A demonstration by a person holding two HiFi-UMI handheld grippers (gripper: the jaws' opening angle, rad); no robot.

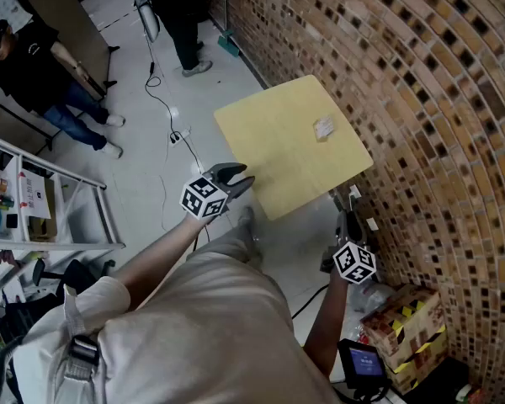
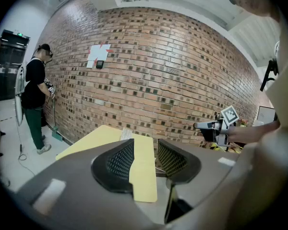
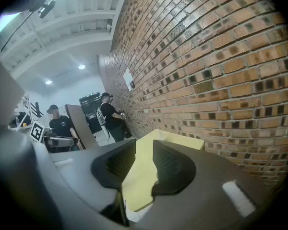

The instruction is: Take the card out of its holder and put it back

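Note:
A small pale card holder (image 1: 323,128) lies on the yellow table (image 1: 269,158), towards the side by the brick wall. In the left gripper view it is a whitish slip (image 2: 126,133) far beyond the jaws. My left gripper (image 1: 233,178) hovers off the table's near left corner, open, with nothing between its jaws (image 2: 145,150). My right gripper (image 1: 347,213) hangs below the table's near right corner beside the wall. It is also open and empty (image 3: 144,152), with only the tabletop (image 3: 139,176) showing through the gap. Both grippers are well short of the holder.
A brick wall (image 1: 421,99) runs along the table's right side. Two people (image 1: 34,66) stand on the white floor, where a cable (image 1: 164,133) trails. A shelf rack (image 1: 34,200) stands at the left. Boxes (image 1: 408,326) and a small screen (image 1: 362,364) sit by the wall near my feet.

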